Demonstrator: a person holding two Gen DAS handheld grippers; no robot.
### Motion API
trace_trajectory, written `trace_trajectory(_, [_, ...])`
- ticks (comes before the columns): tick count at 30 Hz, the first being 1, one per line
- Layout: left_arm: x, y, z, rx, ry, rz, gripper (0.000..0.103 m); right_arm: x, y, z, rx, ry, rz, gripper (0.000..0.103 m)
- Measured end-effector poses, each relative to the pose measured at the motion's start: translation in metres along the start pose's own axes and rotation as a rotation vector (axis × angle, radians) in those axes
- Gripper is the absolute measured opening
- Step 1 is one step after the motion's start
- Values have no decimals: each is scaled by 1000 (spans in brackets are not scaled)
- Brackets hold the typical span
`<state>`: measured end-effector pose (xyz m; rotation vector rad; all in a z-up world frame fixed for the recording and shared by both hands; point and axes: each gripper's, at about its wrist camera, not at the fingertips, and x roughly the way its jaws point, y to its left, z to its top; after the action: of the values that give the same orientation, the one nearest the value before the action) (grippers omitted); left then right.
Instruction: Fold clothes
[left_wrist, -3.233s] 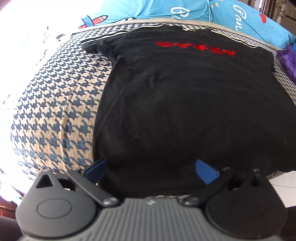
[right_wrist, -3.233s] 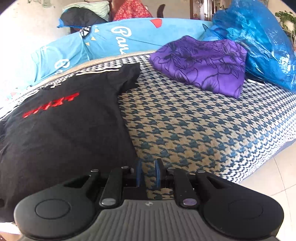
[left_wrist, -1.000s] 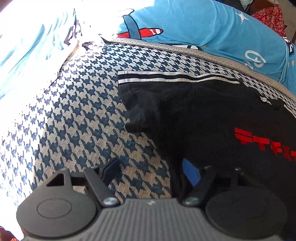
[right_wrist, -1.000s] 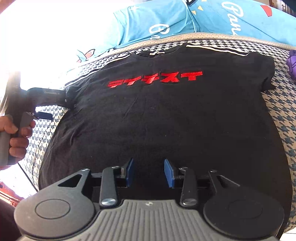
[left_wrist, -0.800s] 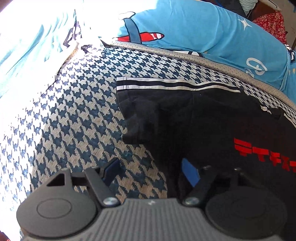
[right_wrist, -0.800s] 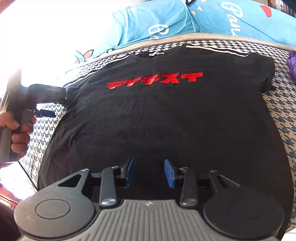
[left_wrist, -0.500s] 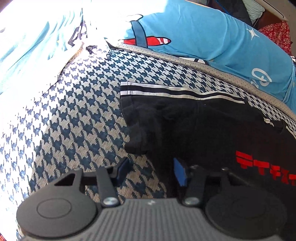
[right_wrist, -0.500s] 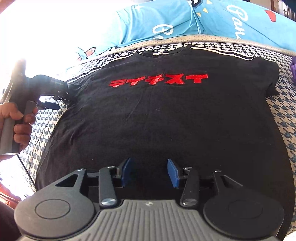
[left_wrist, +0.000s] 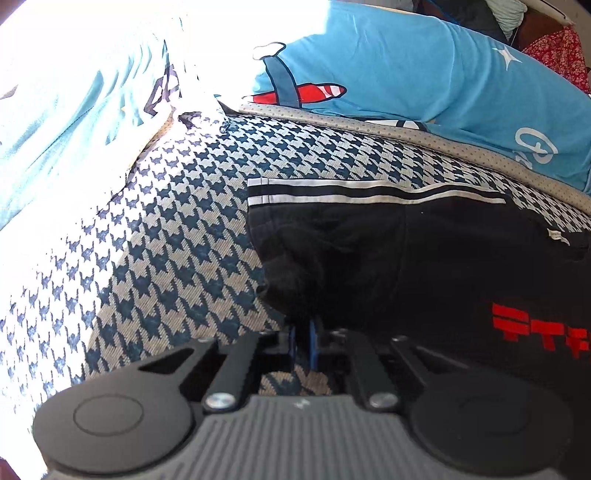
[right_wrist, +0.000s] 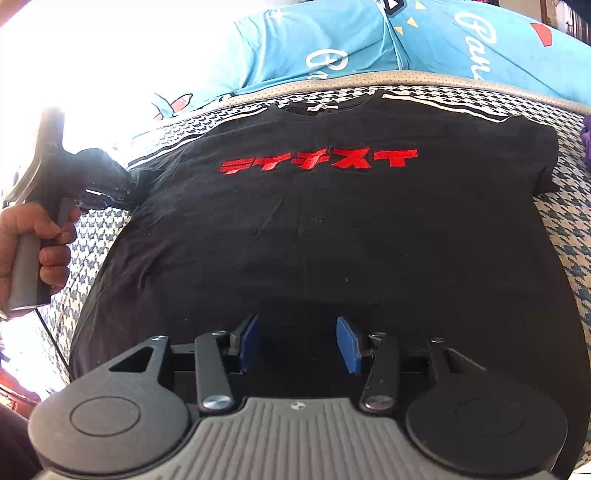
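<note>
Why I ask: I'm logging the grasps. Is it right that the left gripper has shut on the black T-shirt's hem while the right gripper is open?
Not the hem. The left gripper is shut on the black T-shirt under its sleeve, as the left wrist view shows. The right gripper is open.

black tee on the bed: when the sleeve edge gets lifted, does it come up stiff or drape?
Likely drapes: the black T-shirt lies flat with soft creases near the sleeve that the left gripper pinches. Probably light, since thin cloth bunches between the shut jaws. It may drag rather than slide on the textured houndstooth cover.
</note>
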<state>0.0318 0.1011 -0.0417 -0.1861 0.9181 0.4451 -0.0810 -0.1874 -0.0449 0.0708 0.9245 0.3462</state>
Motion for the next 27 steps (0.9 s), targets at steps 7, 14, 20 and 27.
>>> trace_trajectory(7, [0, -1, 4, 55, -40, 90, 7, 1, -2, 0, 4, -2, 9, 46])
trace_trajectory(14, [3, -1, 0, 97, -26, 158, 24, 2, -3, 1, -2, 1, 11, 46])
trace_trajectory(20, [-3, 15, 0, -15, 32, 82, 40, 0, -5, 1, 3, 1, 17, 46])
trace_trajectory(27, [-18, 4, -3, -1, -9, 55, 51, -1, -8, 2, 24, -1, 28, 46])
